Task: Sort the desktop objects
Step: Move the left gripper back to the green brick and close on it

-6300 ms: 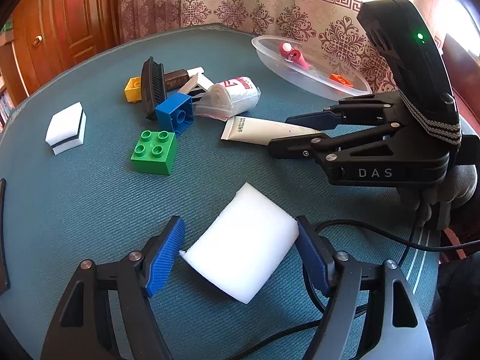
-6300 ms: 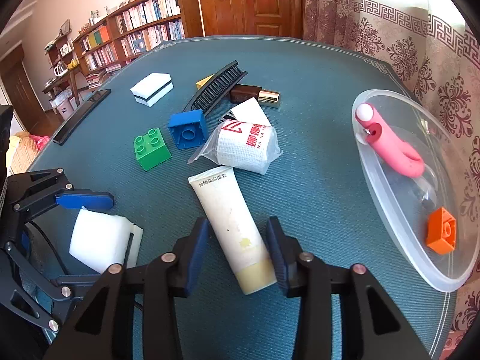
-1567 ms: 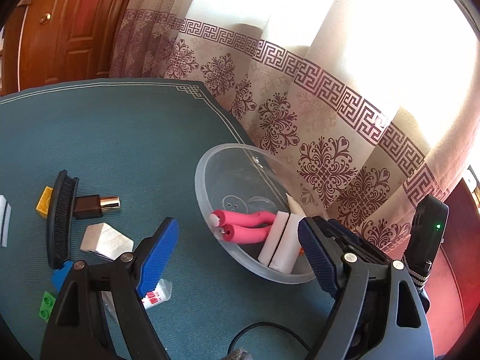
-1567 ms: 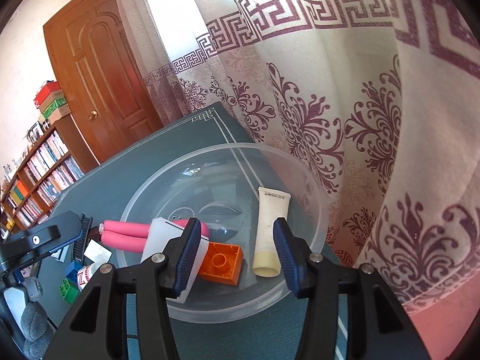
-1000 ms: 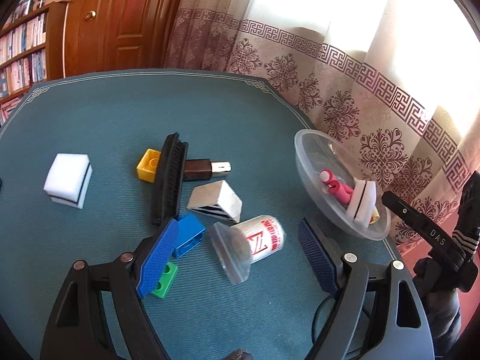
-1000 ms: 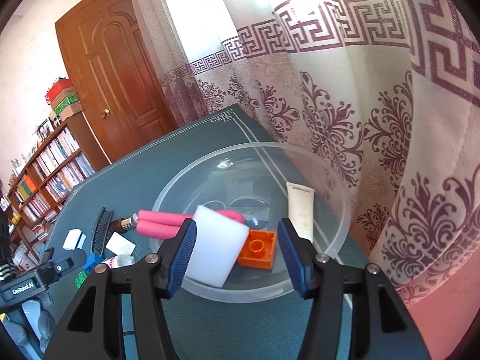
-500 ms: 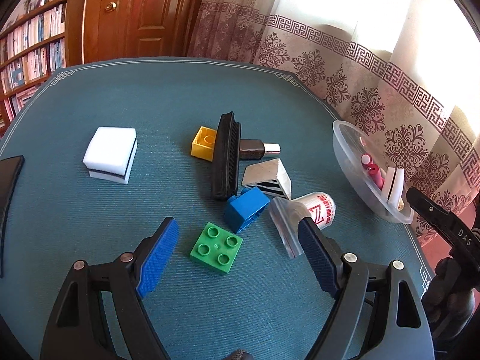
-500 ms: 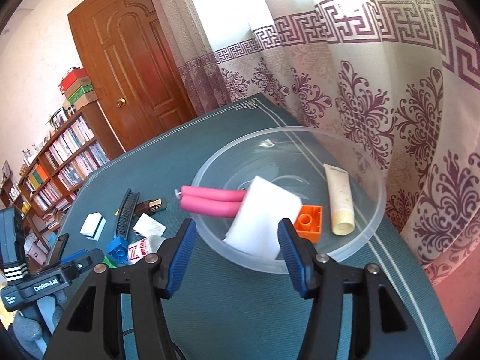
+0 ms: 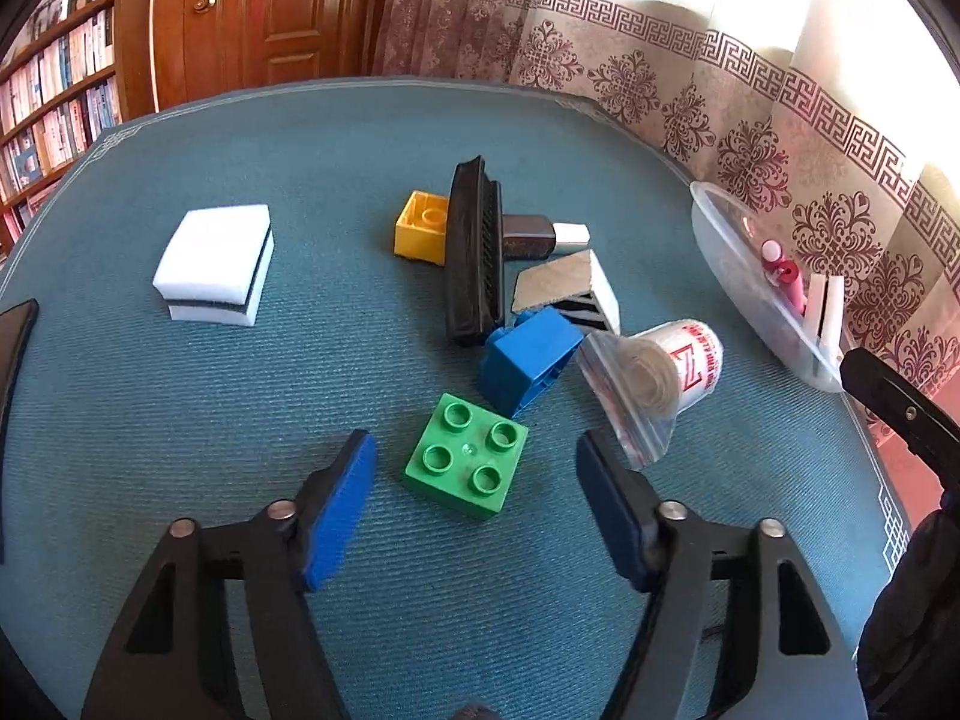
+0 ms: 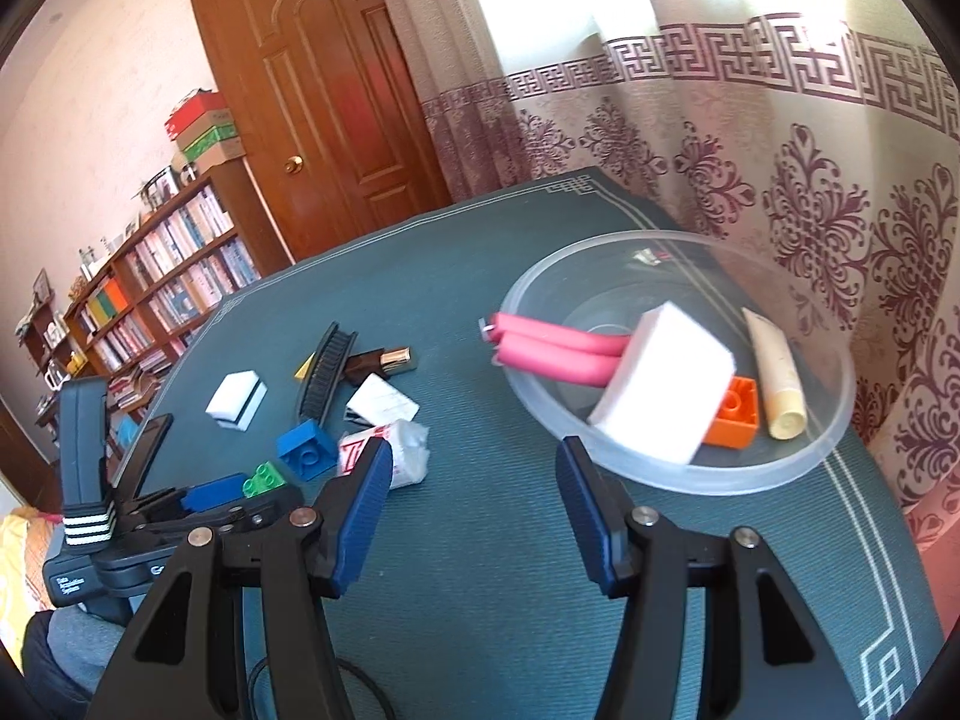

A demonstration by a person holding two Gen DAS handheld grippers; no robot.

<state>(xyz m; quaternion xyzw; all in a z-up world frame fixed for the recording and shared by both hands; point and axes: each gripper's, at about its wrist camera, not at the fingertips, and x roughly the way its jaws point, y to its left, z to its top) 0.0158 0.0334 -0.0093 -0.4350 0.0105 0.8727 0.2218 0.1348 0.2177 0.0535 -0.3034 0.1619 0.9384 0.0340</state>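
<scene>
A green four-stud brick (image 9: 465, 456) lies on the teal table between the blue pads of my left gripper (image 9: 477, 450). Its jaws are closing, with gaps still on both sides of the brick. Behind it lie a blue brick (image 9: 528, 360), a yellow brick (image 9: 420, 231), a black comb (image 9: 474, 252) and a bagged gauze roll (image 9: 666, 372). My right gripper (image 10: 474, 456) hangs open and empty just in front of the clear bowl (image 10: 834, 420). The bowl holds a white sponge (image 10: 660, 384), a pink tool, an orange brick (image 10: 735, 414) and a cream tube (image 10: 774, 372).
A white-and-black sponge (image 9: 216, 264) sits apart at the left. A brown tube (image 9: 528, 234) and a small striped box (image 9: 570, 291) lie beside the comb. A flat black thing (image 9: 15, 330) is at the left edge. Curtains hang behind the bowl; bookshelves and a door stand beyond the table.
My left gripper has swung from the bowl to the pile, come down over the green brick, and its jaws have narrowed. My right gripper has drawn back from the bowl.
</scene>
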